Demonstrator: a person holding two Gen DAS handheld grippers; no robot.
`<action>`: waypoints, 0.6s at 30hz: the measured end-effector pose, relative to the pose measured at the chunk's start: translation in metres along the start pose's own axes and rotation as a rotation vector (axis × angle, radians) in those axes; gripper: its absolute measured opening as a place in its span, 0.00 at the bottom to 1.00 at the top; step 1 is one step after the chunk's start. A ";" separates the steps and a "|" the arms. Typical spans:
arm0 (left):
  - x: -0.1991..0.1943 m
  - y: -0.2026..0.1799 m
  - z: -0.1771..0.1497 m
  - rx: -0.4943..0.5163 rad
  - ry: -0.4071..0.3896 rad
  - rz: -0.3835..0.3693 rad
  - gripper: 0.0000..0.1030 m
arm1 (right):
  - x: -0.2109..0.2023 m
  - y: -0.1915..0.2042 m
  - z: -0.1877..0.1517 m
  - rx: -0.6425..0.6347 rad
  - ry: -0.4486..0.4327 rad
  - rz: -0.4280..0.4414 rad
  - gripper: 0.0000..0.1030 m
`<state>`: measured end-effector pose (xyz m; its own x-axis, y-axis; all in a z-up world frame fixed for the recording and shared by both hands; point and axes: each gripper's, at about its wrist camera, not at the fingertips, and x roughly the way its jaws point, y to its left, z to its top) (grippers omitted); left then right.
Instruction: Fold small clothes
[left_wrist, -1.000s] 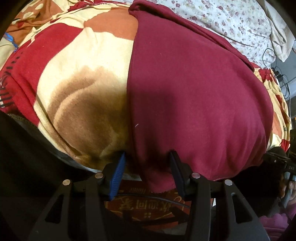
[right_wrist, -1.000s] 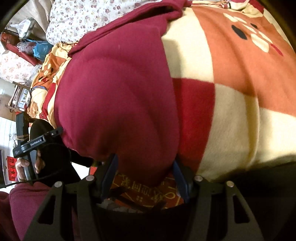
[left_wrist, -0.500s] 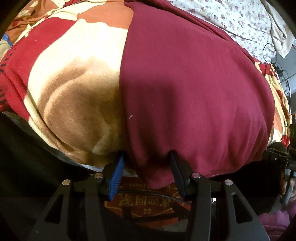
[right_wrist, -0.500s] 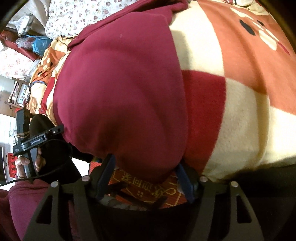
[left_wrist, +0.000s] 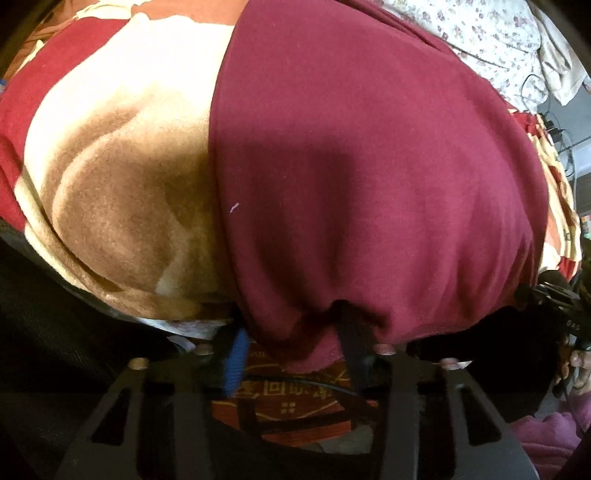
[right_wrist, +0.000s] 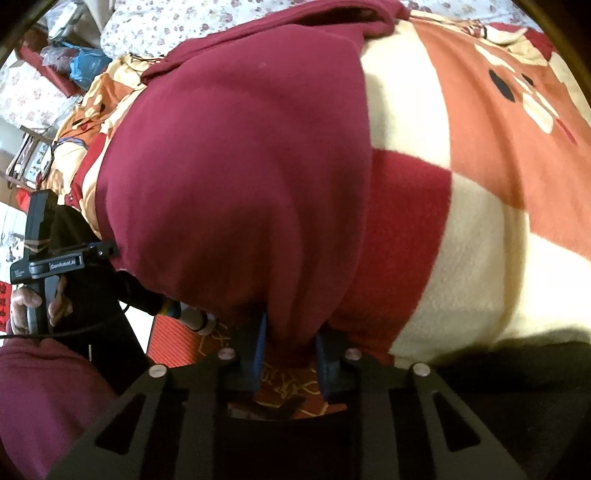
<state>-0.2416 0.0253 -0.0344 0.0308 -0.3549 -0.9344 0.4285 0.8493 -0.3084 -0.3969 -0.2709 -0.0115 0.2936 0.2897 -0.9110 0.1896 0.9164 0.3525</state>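
While the garment (left_wrist: 369, 166) drapes the blanket (left_wrist: 110, 184), both claws (left_wrist: 291, 354) (right_wrist: 290, 350) pinch its near hem.

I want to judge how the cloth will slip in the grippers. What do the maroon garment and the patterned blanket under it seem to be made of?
The maroon garment looks like matte knit cotton or a cotton blend: fine even surface, soft rounded folds, no sheen. The patterned blanket looks like plush fleece, probably synthetic: fuzzy nap with a slight sheen.

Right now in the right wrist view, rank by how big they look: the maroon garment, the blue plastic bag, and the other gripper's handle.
1. maroon garment, by far the largest in view.
2. other gripper's handle, at the left edge.
3. blue plastic bag, though it lies farther back, so nearness makes this ranking unsure.
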 end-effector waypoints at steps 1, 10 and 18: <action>-0.002 0.000 0.000 0.004 -0.005 -0.004 0.15 | -0.002 0.003 0.000 -0.017 -0.003 0.002 0.18; -0.062 0.011 -0.004 -0.001 -0.133 -0.123 0.00 | -0.045 0.004 0.004 -0.025 -0.086 0.197 0.12; -0.147 0.010 0.008 0.041 -0.369 -0.182 0.00 | -0.084 0.006 0.016 0.008 -0.220 0.422 0.12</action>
<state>-0.2342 0.0827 0.1014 0.2695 -0.6205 -0.7364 0.4925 0.7459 -0.4483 -0.4051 -0.2938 0.0705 0.5378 0.5701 -0.6211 0.0180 0.7287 0.6846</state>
